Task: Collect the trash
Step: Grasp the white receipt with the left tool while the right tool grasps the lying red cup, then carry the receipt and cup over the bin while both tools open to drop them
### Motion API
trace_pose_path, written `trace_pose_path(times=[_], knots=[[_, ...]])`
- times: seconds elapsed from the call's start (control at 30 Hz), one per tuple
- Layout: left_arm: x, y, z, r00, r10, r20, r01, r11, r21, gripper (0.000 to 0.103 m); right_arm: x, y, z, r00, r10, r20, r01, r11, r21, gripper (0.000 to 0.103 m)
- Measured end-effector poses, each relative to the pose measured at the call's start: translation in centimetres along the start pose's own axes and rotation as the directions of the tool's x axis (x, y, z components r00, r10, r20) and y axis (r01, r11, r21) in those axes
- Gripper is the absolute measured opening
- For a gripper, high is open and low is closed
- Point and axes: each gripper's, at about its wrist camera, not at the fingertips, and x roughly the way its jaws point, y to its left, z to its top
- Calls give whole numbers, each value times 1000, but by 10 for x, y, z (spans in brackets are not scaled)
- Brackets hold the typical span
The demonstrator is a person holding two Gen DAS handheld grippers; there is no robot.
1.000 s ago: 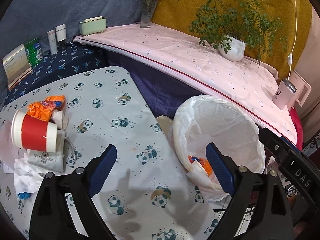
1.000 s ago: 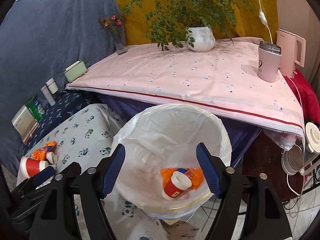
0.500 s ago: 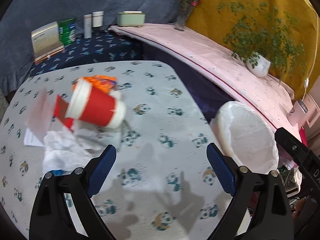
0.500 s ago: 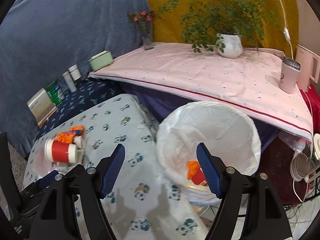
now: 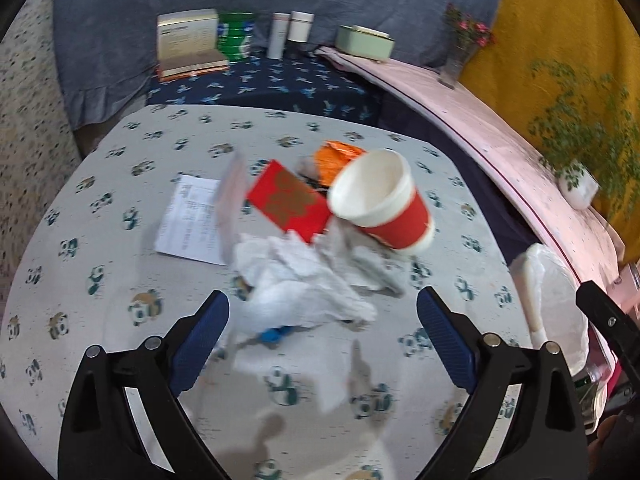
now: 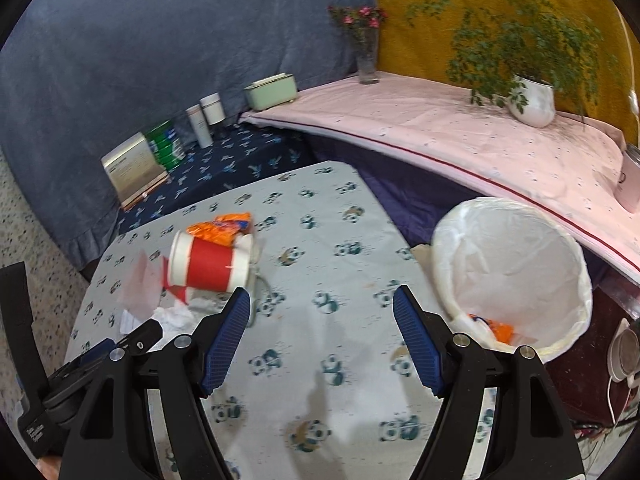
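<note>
Left wrist view: left tool (image 5: 322, 334) gapes empty, now swung from bin to the crumpled white tissue (image 5: 304, 276) and tipped red-and-white paper cup (image 5: 382, 200) on the panda-print tabletop (image 5: 120, 280).
Right tool (image 6: 322, 334): spread, empty.
White-lined bin (image 6: 516, 276): already holds scraps (next pickup likely).

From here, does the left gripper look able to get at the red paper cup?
Probably yes: the left gripper is open, and the red paper cup lies on its side atop the pile, though crumpled tissue lies between.
</note>
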Motion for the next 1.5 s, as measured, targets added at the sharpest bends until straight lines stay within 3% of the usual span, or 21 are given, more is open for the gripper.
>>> trace_pose_path(times=[0.37, 0.73, 0.93, 1.03, 1.07, 1.17, 1.2, 1.43, 1.5], knots=[[11, 50, 28, 998, 56, 17, -55, 997, -47, 91, 31, 61, 3, 996, 72, -51, -75, 995, -61, 71], [47, 61, 55, 998, 66, -7, -67, 997, -34, 86, 70, 101, 24, 993, 100, -61, -104, 992, -76, 71], [66, 62, 59, 998, 53, -44, -54, 998, -20, 65, 97, 108, 29, 993, 90, -83, -95, 993, -64, 71], [73, 60, 58, 996, 58, -60, -59, 998, -2, 45, 107, 109, 27, 993, 76, -95, -82, 995, -61, 71], [75, 59, 58, 996, 57, -65, -57, 998, 2, 34, 109, 108, 27, 993, 70, -99, -76, 995, -61, 70], [76, 59, 57, 996, 48, -78, -48, 999, 5, 9, 116, 104, 24, 992, 54, -116, -61, 996, -57, 61], [75, 58, 56, 996, 49, -75, -49, 999, 8, 6, 117, 102, 23, 991, 48, -124, -55, 997, -55, 55], [49, 46, 56, 999, 33, -11, -33, 999, 27, 2, 114, 76, 12, 986, 44, -159, -48, 999, -22, 11], [37, 37, 57, 1000, 14, 10, -14, 999, 35, 1, 107, 67, 9, 988, 40, -152, -42, 999, -8, 6]])
